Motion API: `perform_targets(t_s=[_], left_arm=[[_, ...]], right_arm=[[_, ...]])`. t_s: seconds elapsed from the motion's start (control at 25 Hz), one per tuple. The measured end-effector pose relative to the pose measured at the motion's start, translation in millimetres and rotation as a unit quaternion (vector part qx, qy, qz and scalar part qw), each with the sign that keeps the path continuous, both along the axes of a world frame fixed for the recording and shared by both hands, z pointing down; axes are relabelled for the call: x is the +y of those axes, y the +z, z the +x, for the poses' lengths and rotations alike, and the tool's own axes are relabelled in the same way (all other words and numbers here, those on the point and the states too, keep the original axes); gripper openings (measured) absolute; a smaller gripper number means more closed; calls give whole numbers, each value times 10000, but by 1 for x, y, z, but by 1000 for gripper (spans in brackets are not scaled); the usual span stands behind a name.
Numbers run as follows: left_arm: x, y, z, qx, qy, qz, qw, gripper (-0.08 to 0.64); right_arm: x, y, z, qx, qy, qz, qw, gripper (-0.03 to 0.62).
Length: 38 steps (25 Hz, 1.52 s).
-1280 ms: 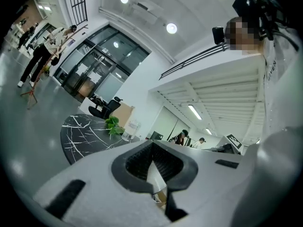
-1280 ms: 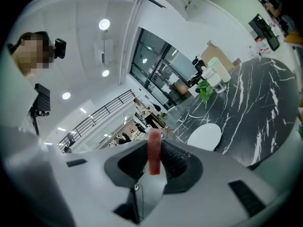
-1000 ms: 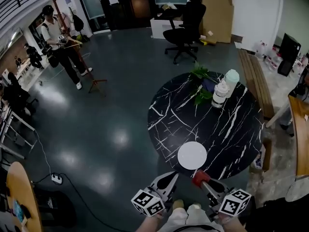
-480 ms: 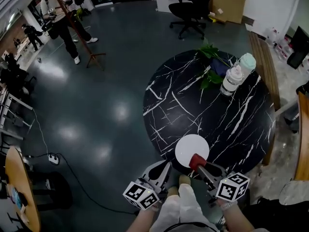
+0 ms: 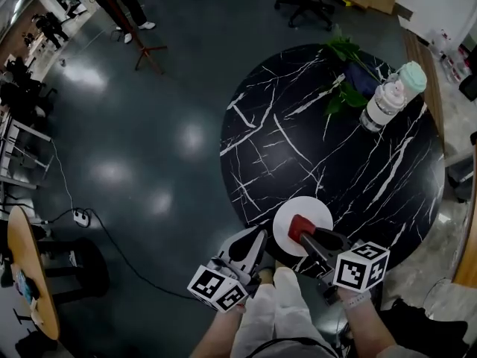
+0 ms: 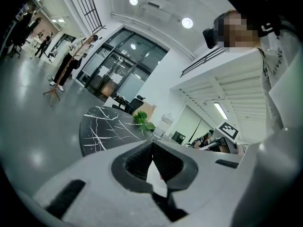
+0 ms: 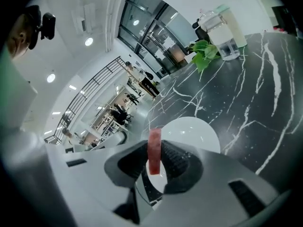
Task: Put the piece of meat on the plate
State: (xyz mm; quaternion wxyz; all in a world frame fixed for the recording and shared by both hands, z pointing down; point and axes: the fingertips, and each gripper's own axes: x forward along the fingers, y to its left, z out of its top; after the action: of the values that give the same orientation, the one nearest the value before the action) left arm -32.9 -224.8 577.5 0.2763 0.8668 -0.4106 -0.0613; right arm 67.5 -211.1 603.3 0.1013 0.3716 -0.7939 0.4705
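Meat piece [image 5: 298,225]: one, clamped in right gripper [image 7: 154,161] over single plate [image 5: 319,214]; left gripper [image 6: 152,148] closed, empty.

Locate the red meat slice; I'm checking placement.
Head view, lower centre: the red meat slice is clamped in the right gripper, over the round white plate at the black table's edge.

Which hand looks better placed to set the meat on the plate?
Right. The right gripper grips the meat at the white plate's near rim; the left gripper is shut and empty, off the plate.
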Motion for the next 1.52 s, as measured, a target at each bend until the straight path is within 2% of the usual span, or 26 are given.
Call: perform_targets(t_s=[0.44,0.72,0.88,1.08,1.28,1.52], left_arm=[[-10,8,6,-129,-22,83,9999,9],[-5,4,9,-42,79,92,9999,9],[-6,1,12,0,127,131,9998,9],[-4,3,15,24,162,105,9998,9],[-1,1,18,-13,185,118,9998,9],[1,-6,16,30,153,121,9998,9]], right_arm=[[-3,12,-8,-33,-476,-439,9979,84],[-7,15,-1,768,-741,-87,9943,99],[-9,17,5,1306,-901,227,9871,122],[-13,18,13,1680,-858,521,9807,135],[-16,10,19,1752,-812,744,9784,135],[-12,-6,16,1263,-663,874,9859,135]])
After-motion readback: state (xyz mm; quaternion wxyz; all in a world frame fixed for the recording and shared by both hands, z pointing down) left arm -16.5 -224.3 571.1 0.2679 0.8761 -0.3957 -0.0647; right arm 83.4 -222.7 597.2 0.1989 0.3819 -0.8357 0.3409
